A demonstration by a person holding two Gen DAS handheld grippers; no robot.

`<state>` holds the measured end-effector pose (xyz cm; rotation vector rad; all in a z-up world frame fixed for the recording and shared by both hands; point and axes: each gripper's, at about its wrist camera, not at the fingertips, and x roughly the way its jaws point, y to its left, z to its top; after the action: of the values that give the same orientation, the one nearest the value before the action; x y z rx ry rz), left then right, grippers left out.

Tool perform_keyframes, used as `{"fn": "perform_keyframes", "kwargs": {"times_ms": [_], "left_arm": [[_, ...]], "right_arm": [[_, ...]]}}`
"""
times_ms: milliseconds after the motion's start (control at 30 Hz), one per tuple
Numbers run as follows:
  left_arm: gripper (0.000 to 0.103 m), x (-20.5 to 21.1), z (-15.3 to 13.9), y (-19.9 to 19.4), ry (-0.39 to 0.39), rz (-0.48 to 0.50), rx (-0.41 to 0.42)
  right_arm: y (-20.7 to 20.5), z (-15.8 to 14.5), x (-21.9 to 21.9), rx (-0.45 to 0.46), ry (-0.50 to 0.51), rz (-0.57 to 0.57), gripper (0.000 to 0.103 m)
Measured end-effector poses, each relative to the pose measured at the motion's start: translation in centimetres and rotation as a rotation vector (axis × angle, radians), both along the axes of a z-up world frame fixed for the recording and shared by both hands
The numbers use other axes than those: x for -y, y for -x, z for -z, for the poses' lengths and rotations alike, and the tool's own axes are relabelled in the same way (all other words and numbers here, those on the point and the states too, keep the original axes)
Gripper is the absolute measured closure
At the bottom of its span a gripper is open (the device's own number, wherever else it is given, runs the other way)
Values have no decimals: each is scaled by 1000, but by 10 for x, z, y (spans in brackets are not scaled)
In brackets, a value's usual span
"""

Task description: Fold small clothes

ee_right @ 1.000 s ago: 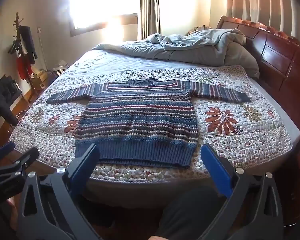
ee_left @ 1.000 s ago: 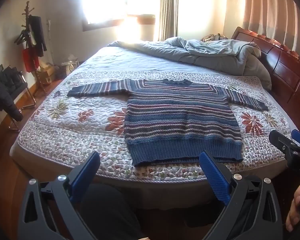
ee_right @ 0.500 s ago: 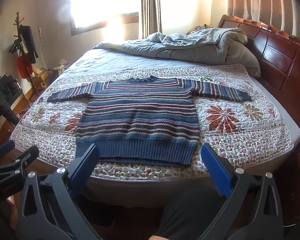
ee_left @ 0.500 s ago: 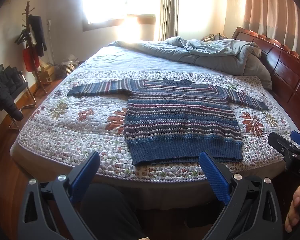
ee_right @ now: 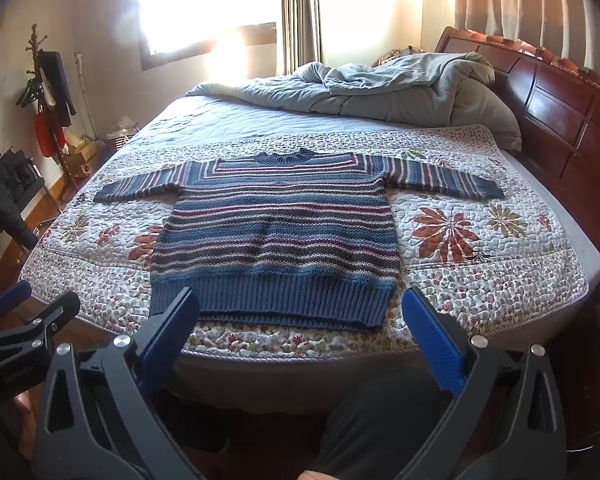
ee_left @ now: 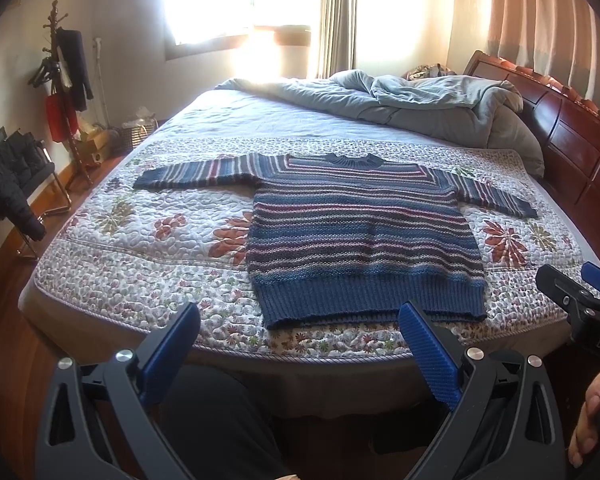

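Note:
A small blue striped knit sweater [ee_left: 360,236] lies flat and face up on the floral quilt [ee_left: 148,240], sleeves spread out, hem toward me. It also shows in the right wrist view [ee_right: 276,236]. My left gripper [ee_left: 300,320] is open and empty, held short of the bed's near edge, below the hem. My right gripper [ee_right: 300,308] is open and empty, just in front of the hem. Each gripper shows at the edge of the other's view, the right gripper [ee_left: 580,304] and the left gripper [ee_right: 24,320].
A rumpled grey duvet [ee_left: 420,104] lies at the far end by the wooden headboard [ee_left: 572,136]. A coat stand [ee_left: 64,80] and a chair with a black jacket [ee_left: 8,184] stand left of the bed. My dark-trousered legs [ee_left: 220,420] are below the grippers.
Both grippers have edged slightly forward toward the bed and sweater. Both stay open; the sweater has not moved.

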<state>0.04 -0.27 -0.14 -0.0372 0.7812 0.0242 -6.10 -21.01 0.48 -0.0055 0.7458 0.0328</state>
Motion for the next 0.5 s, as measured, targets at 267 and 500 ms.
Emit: {"fn": "perform_keyframes", "kwargs": {"times_ms": [267,500], "left_arm": [[4,1,2,0,-2,0,1],[4,2,2,-1,-3,0,1]], "right_arm": [[1,2,2,-1,-3,2,2],[1,2,2,0,-3,3,2]]}}
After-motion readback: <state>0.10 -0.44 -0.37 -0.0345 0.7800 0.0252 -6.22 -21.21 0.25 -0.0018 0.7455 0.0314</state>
